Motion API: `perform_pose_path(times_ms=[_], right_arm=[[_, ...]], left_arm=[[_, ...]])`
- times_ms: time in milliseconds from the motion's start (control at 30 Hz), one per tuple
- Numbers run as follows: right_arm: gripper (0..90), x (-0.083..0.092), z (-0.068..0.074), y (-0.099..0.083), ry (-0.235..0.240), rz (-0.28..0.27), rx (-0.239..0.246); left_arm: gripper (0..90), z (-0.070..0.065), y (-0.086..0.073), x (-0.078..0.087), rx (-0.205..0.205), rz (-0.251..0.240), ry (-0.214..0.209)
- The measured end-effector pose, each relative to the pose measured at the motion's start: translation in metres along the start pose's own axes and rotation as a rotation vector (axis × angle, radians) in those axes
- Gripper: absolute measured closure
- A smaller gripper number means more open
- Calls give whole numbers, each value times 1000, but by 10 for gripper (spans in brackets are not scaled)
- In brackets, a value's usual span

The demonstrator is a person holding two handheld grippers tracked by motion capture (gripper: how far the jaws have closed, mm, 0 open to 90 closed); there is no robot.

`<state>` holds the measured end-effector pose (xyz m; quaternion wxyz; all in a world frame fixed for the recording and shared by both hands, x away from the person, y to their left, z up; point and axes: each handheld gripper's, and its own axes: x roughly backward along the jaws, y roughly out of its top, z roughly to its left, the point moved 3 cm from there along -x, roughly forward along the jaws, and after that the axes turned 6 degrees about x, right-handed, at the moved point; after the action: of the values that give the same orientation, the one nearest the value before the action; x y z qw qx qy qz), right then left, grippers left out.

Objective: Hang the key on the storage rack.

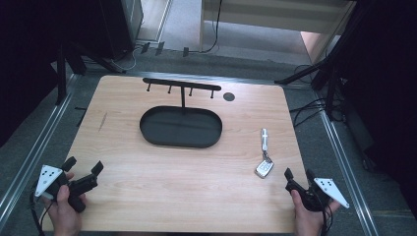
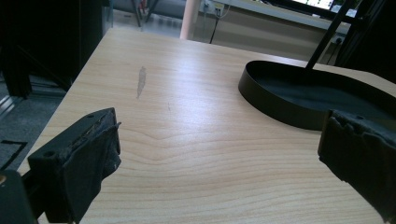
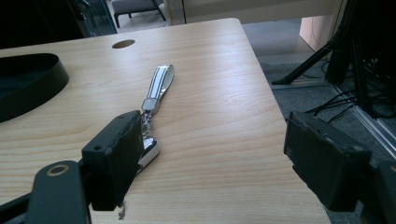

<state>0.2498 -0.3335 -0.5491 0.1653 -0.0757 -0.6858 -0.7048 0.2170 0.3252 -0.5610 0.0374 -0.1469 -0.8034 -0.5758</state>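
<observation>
Two hand-held grippers rest at the near corners of the light wooden desk (image 1: 187, 162), both with jaws released and holding nothing. My right gripper (image 1: 298, 175) sits just beside the silver car key fob with its strap and metal ring (image 1: 264, 156), which lies flat near the desk's right edge, well apart from the black oval metal tray with its hooked T-shaped rack (image 1: 180, 127). My left gripper (image 1: 83, 169) idles far from both. I judge the main risk to be the approach: in the right gripper view the key fob (image 3: 150, 135) lies partly behind my left-hand jaw, off the centre line, so closing from here could nudge it toward the edge. Pinching the loose strap alone could let the fob swing and miss a hook.
</observation>
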Motion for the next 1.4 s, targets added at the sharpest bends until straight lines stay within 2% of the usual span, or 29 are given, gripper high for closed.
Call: perform_pose_path(times_ms=[200,267,300,333,367,500,600,633,800,900,933,967,1067,1100,1133,1167,1267,1300,1333,1400], right_arm=[[212,-3,1,6,-6,43,20],[225,-8,1,12,-2,86,41],[225,-8,1,12,-2,86,41],[236,-13,3,18,-4,120,82],[236,-13,3,18,-4,120,82],[268,-22,7,39,-6,162,186],[271,-27,8,47,-5,179,214],[272,-31,9,54,18,206,222],[285,-49,17,68,52,311,273],[293,-63,22,71,58,377,332],[298,-73,24,74,80,445,332],[298,-73,24,74,80,445,332],[300,-85,27,79,101,554,343],[300,-88,28,80,107,583,340],[320,-95,31,85,119,639,333],[320,-95,31,85,119,639,333],[349,-107,37,96,115,731,288],[350,-110,39,98,122,751,278],[352,-115,44,101,132,792,265],[360,-120,49,104,118,859,262]], left_arm=[[0,1,0,-1,6,8,-2],[0,1,0,-1,6,10,1],[0,1,0,-1,6,10,1],[0,1,0,-1,6,10,0],[0,1,0,-1,6,9,-1],[0,1,0,0,14,5,-4],[0,1,0,1,13,5,-7],[0,1,0,1,13,5,-6],[0,1,0,0,13,10,-8],[0,1,0,0,10,7,-6],[0,1,0,0,9,6,-7],[0,0,0,0,8,6,-7],[0,0,0,-1,7,7,-9],[0,0,0,-1,5,8,-10],[0,0,0,-1,2,11,-12],[0,0,0,-1,1,13,-11],[0,0,0,-1,-2,14,-9],[0,0,0,-1,-3,15,-9],[0,0,0,-2,-4,16,-10],[0,0,0,-2,-6,18,-11]])
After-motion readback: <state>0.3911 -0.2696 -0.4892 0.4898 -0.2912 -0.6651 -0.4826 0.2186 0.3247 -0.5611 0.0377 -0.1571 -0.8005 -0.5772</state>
